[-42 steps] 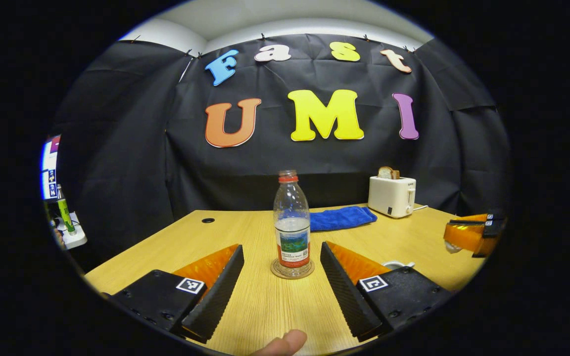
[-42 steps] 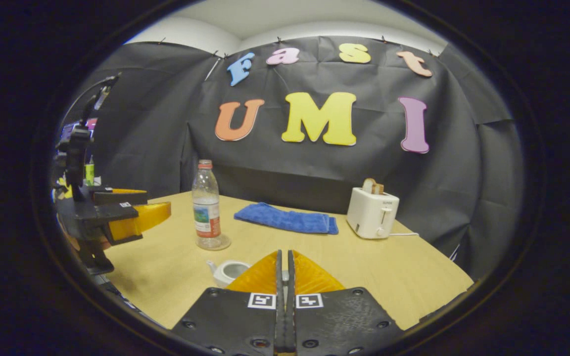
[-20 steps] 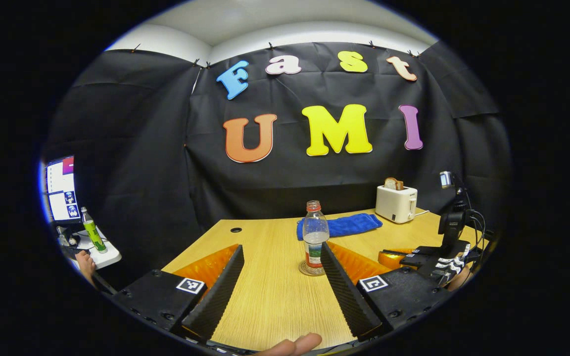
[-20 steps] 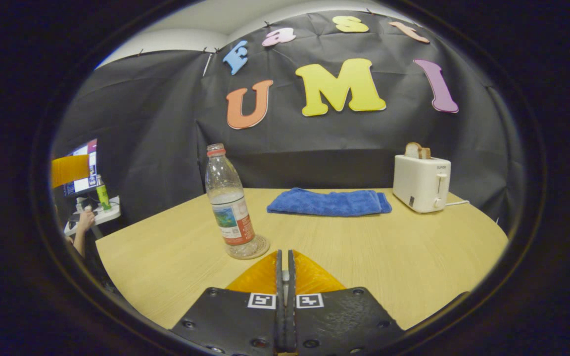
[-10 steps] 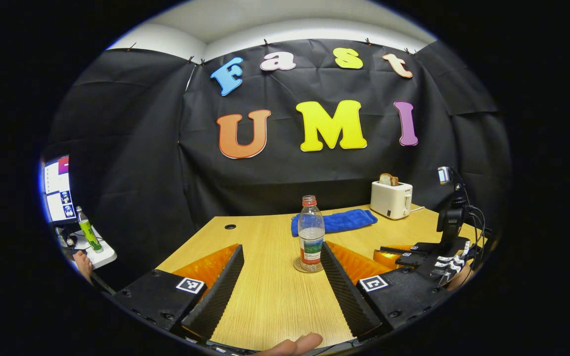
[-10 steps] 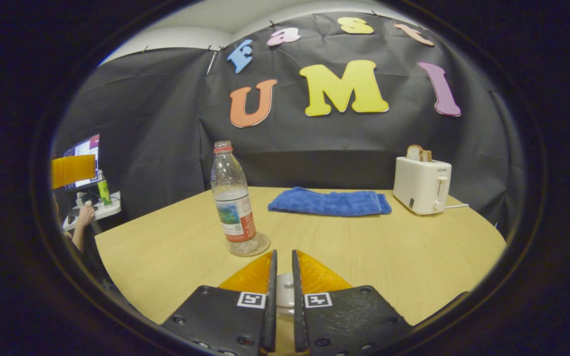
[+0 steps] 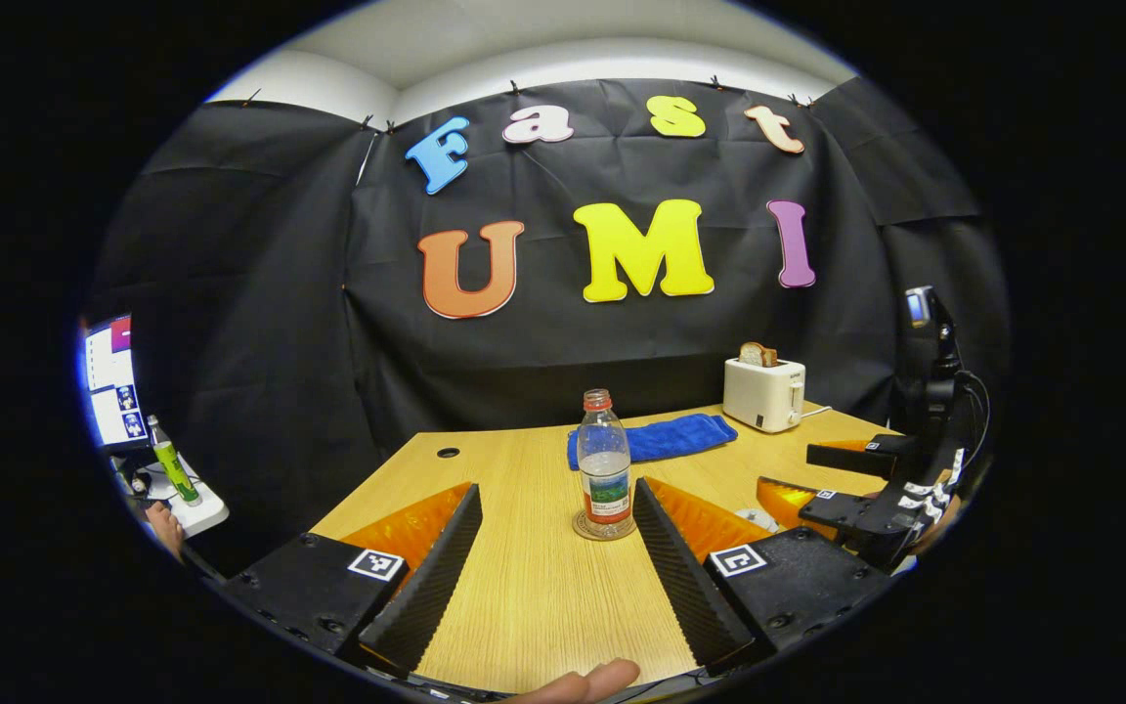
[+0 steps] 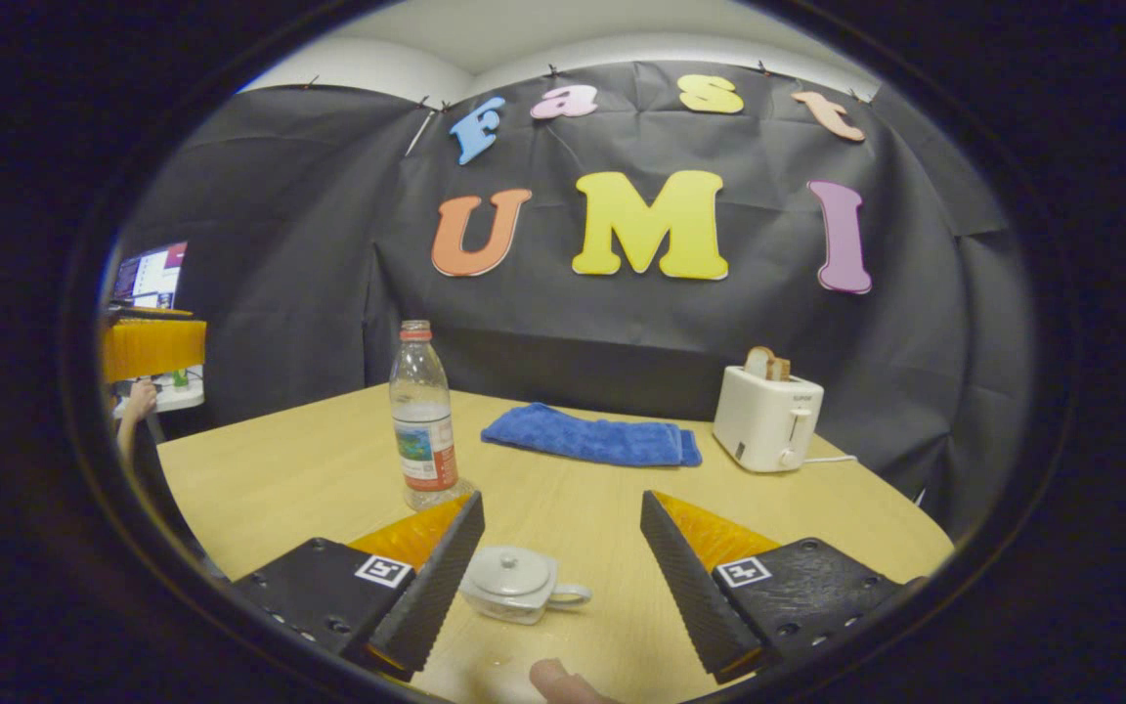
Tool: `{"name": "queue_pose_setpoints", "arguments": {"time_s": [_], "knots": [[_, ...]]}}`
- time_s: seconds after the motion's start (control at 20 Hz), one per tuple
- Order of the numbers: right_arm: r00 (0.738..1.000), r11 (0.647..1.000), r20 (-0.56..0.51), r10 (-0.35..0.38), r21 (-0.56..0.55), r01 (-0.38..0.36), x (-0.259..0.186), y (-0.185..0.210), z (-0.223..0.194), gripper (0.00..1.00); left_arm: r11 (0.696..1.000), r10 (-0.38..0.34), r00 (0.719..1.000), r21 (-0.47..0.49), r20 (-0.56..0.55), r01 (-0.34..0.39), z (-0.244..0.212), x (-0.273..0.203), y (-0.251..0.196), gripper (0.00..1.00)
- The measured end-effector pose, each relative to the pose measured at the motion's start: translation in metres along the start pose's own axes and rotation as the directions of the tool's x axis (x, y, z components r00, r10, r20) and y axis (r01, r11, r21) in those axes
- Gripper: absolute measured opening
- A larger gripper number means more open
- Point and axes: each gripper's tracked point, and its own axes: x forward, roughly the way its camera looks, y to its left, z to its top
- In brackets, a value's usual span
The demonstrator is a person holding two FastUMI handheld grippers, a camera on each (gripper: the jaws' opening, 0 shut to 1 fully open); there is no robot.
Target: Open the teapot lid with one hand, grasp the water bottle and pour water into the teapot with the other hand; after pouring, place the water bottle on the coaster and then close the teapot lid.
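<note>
Teapot (image 8: pixel 520 584) with its lid on sits between the spread fingers of the right gripper (image 8: pixel 559 577) — it could be knocked over if the gripper is swung sideways — while the left gripper (image 7: pixel 555 557), also held wide, is aimed at the bottle (image 7: pixel 605 478).

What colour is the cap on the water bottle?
Red. The cap on the water bottle shows best in the right gripper view.

Bottle (image 8: pixel 421 425) standing on a coaster (image 7: pixel 604 526) on the counter (image 8: pixel 846 508); teapot (image 8: pixel 516 584) sitting before it; towel (image 8: pixel 590 437) lying behind; toaster (image 8: pixel 766 418) standing right of the towel.
</note>
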Motion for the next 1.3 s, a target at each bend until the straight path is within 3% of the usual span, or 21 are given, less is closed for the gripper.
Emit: {"name": "queue_pose_setpoints", "arguments": {"time_s": [0.35,0.6,0.95,1.0,1.05,1.1,1.2,1.3], "knots": [[0.997,0.998,0.054,-0.050,0.045,0.048,-0.069,-0.046,0.033,0.95,0.999,0.041,0.999,-0.022,0.016,-0.040,0.009,-0.010,0.009,0.97],[0.987,0.985,0.064,-0.147,0.097,0.140,-0.111,-0.100,0.036,0.95,0.997,0.037,0.999,-0.065,0.034,-0.035,0.018,-0.015,0.000,0.97],[0.983,0.974,0.102,-0.154,0.183,0.133,-0.138,-0.138,0.040,0.95,0.999,-0.003,0.999,-0.048,0.034,0.004,0.017,-0.015,-0.025,0.97],[0.983,0.972,0.101,-0.155,0.193,0.134,-0.138,-0.141,0.040,0.92,0.999,-0.006,0.999,-0.040,0.032,0.008,0.017,-0.016,-0.028,0.98],[0.985,0.972,0.087,-0.151,0.193,0.132,-0.138,-0.142,0.035,0.96,0.999,-0.008,1.000,-0.033,0.029,0.009,0.016,-0.015,-0.029,0.98],[0.985,0.971,0.078,-0.152,0.197,0.134,-0.138,-0.144,0.032,0.92,1.000,-0.007,1.000,-0.026,0.030,0.008,0.015,-0.015,-0.029,0.98],[0.986,0.970,0.075,-0.151,0.204,0.133,-0.139,-0.148,0.032,0.96,1.000,-0.001,0.999,-0.015,0.032,0.002,0.016,-0.016,-0.028,0.98],[0.988,0.971,0.085,-0.130,0.215,0.110,-0.140,-0.145,0.035,0.92,1.000,0.005,0.999,-0.011,0.033,-0.005,0.017,-0.017,-0.026,0.97]]}}
